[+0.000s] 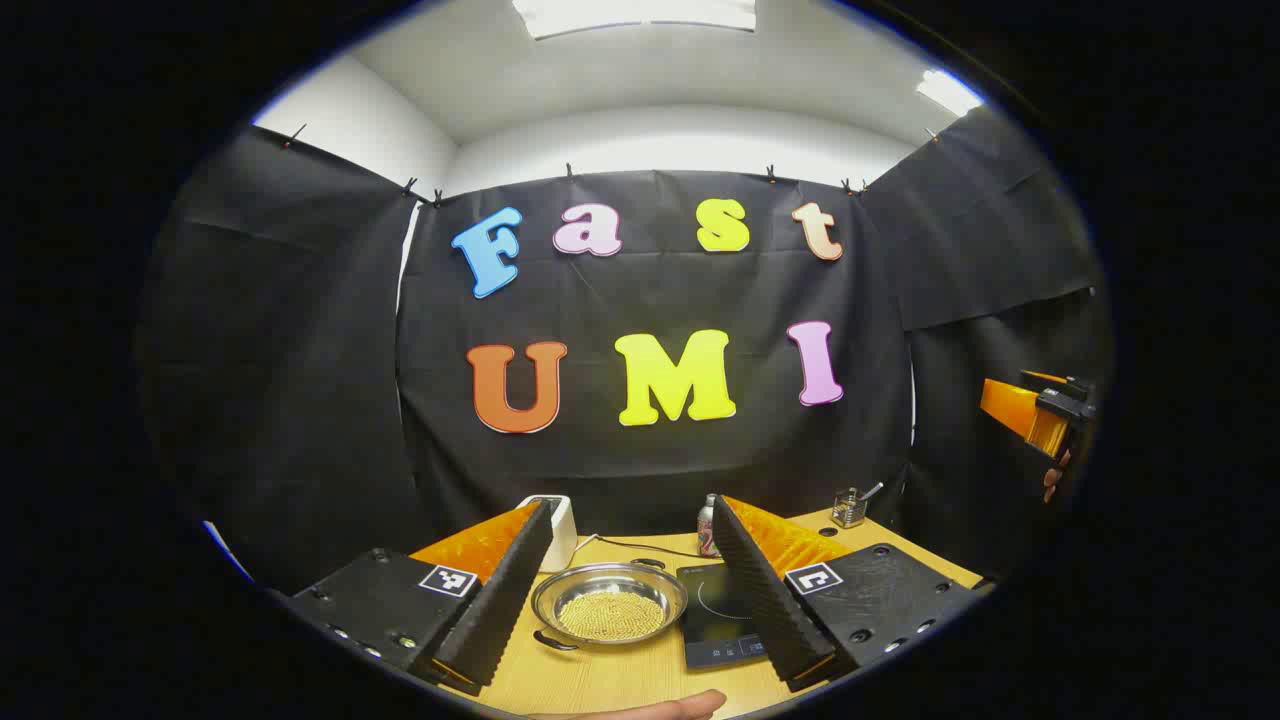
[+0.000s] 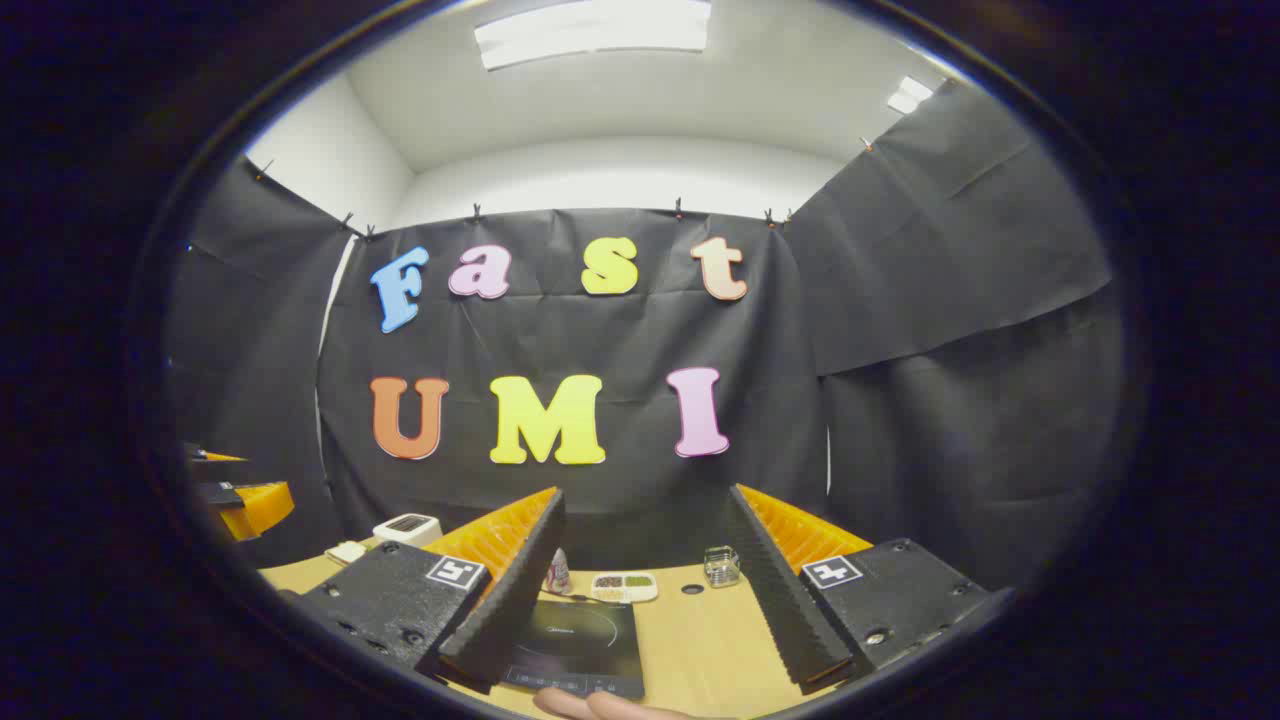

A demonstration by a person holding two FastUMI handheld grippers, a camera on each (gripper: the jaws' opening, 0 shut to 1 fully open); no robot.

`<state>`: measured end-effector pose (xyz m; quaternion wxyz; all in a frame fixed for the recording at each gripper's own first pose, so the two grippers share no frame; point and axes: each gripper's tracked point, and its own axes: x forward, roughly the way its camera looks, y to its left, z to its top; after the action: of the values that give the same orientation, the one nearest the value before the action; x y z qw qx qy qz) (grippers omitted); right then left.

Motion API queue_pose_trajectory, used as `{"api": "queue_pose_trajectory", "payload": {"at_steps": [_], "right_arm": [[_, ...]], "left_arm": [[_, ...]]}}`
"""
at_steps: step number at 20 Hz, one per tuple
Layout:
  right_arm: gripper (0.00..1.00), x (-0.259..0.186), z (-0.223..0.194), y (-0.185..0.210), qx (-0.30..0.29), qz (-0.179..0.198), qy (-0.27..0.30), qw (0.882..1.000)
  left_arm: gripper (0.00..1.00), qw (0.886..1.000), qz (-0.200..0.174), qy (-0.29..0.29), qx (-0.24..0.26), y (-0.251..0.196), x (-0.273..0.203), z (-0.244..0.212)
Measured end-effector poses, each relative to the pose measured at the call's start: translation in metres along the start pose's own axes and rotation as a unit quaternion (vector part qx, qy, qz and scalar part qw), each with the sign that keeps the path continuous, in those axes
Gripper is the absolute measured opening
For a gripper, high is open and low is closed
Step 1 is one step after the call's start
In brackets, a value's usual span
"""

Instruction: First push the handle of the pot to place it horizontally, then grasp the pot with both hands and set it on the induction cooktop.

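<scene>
Now both grippers, left gripper (image 1: pixel 630 590) and right gripper (image 2: pixel 645 600), hang released above the desk (image 1: pixel 600 680), so push gently the near-edge handle (image 1: pixel 553 642) of the pot (image 1: pixel 609 603) beside the cooktop (image 1: pixel 722 610).

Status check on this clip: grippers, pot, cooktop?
Left gripper open, right gripper open, both empty. Pot on table beside induction cooktop, untouched. Cooktop surface bare.

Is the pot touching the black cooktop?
Apart. The left gripper view shows a strip of table between the pot and the cooktop.
</scene>
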<state>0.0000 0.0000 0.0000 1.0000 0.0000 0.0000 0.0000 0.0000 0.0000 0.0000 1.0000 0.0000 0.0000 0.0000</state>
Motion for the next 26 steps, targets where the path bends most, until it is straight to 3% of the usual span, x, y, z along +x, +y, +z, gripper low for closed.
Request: {"api": "queue_pose_trajectory", "payload": {"at_steps": [8,20,23,24,25,26], "right_arm": [[0.98,0.0,0.005,-0.016,-0.008,-0.018,-0.012,1.0],[1.0,0.002,-0.004,-0.019,0.002,-0.01,-0.007,1.0],[0.99,0.004,-0.007,-0.019,0.003,-0.007,-0.004,1.0],[0.99,0.005,-0.009,-0.019,0.001,-0.006,-0.004,1.0],[0.99,0.006,-0.008,-0.02,-0.003,-0.01,-0.007,1.0],[0.98,0.005,-0.007,-0.021,-0.007,-0.012,-0.012,1.0]], "left_arm": [[0.96,1.0,0.003,0.0,-0.008,-0.001,0.002,-0.001],[0.96,0.999,-0.01,0.014,-0.046,-0.001,0.013,-0.023],[0.89,0.998,-0.008,0.028,-0.055,0.005,0.022,-0.035],[0.75,0.997,-0.013,0.04,-0.059,0.003,0.027,-0.042],[0.82,0.996,-0.023,0.052,-0.061,0.001,0.03,-0.049],[0.78,0.995,-0.037,0.068,-0.062,-0.004,0.032,-0.058]]}}
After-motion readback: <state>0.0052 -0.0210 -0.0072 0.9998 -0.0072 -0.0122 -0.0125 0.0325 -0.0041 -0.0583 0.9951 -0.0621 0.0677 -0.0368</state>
